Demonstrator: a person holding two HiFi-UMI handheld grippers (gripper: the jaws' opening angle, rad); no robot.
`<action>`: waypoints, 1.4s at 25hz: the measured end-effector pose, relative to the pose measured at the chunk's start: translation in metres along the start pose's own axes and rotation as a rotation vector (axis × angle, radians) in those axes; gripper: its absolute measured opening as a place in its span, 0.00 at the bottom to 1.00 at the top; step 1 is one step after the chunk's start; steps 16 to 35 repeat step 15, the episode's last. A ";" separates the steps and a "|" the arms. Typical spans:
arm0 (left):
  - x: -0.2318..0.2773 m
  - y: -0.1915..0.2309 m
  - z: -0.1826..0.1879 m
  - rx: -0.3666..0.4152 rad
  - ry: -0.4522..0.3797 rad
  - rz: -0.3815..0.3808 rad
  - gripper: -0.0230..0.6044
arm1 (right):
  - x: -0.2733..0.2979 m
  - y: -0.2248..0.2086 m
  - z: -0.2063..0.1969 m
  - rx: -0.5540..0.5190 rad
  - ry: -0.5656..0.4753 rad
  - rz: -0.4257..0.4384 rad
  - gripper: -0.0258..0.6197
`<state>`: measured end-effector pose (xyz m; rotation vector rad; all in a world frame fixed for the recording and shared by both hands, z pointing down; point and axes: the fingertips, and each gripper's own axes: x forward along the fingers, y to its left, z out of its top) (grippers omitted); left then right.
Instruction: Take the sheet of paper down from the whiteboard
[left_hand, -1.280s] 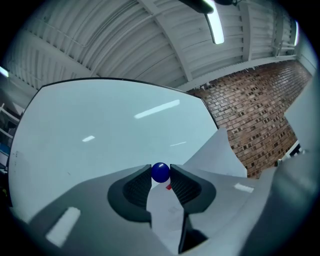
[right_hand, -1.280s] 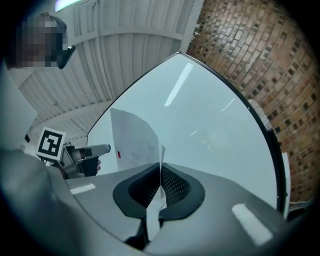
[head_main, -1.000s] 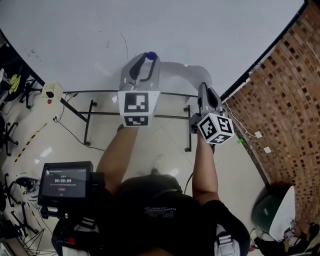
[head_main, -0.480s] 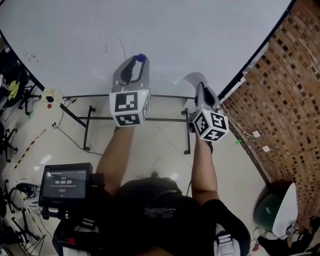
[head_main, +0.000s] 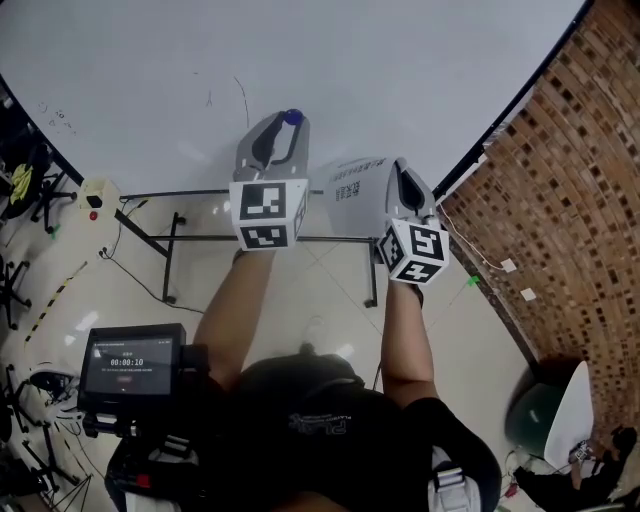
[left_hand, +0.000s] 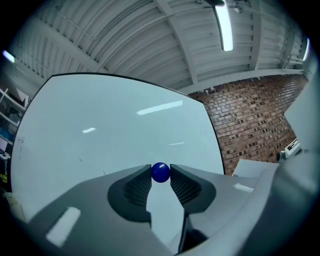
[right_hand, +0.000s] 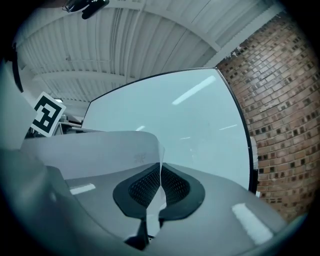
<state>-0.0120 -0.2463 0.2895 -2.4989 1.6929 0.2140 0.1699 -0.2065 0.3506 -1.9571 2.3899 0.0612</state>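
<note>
The white sheet of paper (head_main: 355, 186) is off the whiteboard (head_main: 330, 60) and hangs between the two grippers, its printed face toward me. My right gripper (head_main: 400, 172) is shut on the sheet's right edge. In the right gripper view the paper (right_hand: 95, 150) curls off to the left from the closed right gripper (right_hand: 160, 181). My left gripper (head_main: 289, 125) is shut on a small blue ball magnet (head_main: 292, 117), close to the board. The left gripper view shows that magnet (left_hand: 160, 172) pinched at the tips of the left gripper (left_hand: 160, 176).
The whiteboard's metal stand (head_main: 175, 240) and its crossbars lie below the grippers. A brick wall (head_main: 560, 180) rises at the right, close to the board's edge. Cables and equipment (head_main: 25, 180) crowd the floor at the left. A small screen (head_main: 130, 365) sits by my body.
The right gripper has rolled, and the paper has swung away from the board so that its printed face now shows. The left gripper still holds the blue magnet in about the same place.
</note>
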 end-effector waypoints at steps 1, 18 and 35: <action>0.001 -0.001 -0.001 -0.001 0.001 -0.005 0.22 | 0.001 0.002 0.001 -0.004 0.001 0.001 0.06; 0.017 -0.013 -0.006 -0.004 0.008 -0.033 0.22 | 0.014 -0.004 0.002 -0.053 0.017 -0.003 0.06; 0.017 -0.013 -0.006 -0.004 0.008 -0.033 0.22 | 0.014 -0.004 0.002 -0.053 0.017 -0.003 0.06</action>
